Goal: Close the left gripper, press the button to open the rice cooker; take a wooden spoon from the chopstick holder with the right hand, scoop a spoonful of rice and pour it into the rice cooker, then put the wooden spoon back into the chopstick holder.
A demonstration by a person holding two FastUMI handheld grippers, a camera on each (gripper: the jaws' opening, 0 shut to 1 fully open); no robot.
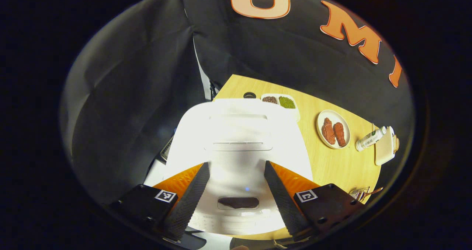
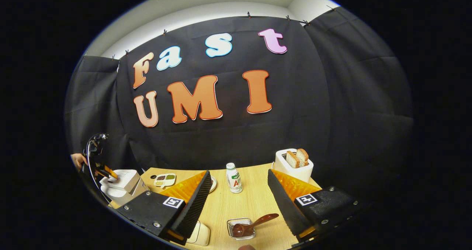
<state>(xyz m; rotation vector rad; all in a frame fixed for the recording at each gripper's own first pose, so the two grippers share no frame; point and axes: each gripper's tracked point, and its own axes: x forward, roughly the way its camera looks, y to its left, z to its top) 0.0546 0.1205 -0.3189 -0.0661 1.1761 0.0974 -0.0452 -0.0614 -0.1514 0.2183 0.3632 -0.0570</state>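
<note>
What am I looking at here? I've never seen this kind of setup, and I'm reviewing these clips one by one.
A person holds a two-finger tool in each hand, each with a camera looking along its fingers. In the left gripper view, the left tool hangs open above a white rice cooker, lid shut. In the right gripper view, the right tool is open and empty over a wooden table with a wooden spoon in its holder, a bottle and a toaster with bread.
</note>
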